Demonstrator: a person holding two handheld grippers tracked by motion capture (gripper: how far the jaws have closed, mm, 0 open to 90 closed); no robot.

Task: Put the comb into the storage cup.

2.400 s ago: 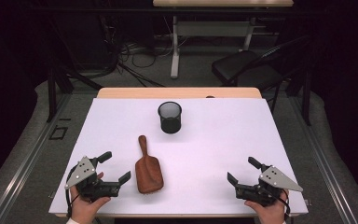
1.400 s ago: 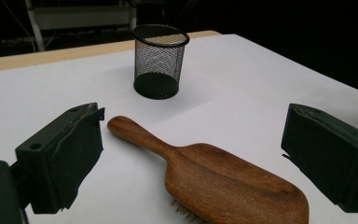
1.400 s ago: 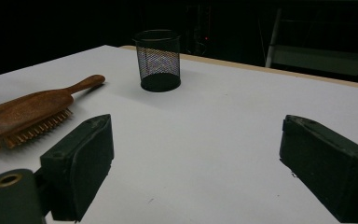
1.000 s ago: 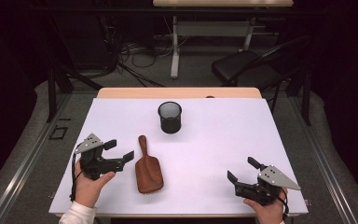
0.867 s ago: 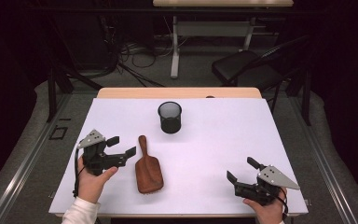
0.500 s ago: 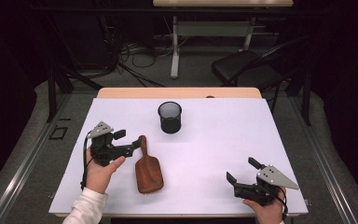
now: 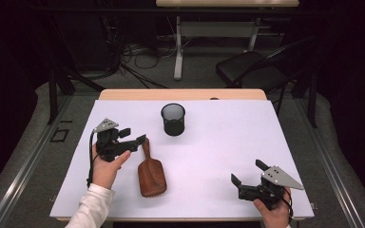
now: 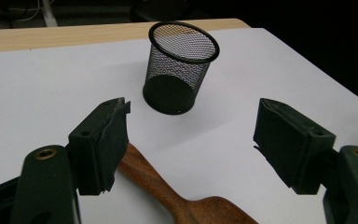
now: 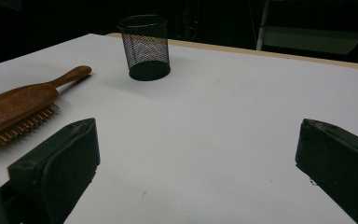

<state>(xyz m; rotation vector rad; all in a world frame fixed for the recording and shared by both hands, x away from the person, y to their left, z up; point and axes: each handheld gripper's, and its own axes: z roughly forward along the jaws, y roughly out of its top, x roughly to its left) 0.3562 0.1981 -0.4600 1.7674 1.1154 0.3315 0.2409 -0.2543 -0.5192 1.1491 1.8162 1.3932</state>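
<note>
A brown wooden hairbrush (image 7: 151, 171) lies bristles down on the white table, its handle pointing away toward a black mesh cup (image 7: 173, 118). My left gripper (image 7: 134, 137) hovers at the handle's tip. In the left gripper view the handle (image 8: 168, 191) runs out from under the left jaw into the gap, with the cup (image 8: 179, 65) ahead. Those jaws have just been closing but stand apart, touching nothing. My right gripper (image 7: 247, 173) rests near the front right corner; its jaws have just been opening, with nothing between them. The right gripper view shows the brush (image 9: 18, 107) and the cup (image 9: 145, 44).
The white table top (image 7: 218, 142) has a wooden strip (image 7: 180, 94) along its far edge. Beyond it stand a dark chair (image 7: 252, 71) and a desk leg with cables on the floor. Bare white surface lies between the brush and my right gripper.
My left gripper has travelled away from the front edge and rightward, up to the brush handle's tip. The right hand stayed where it was. Brush and cup have not moved.
</note>
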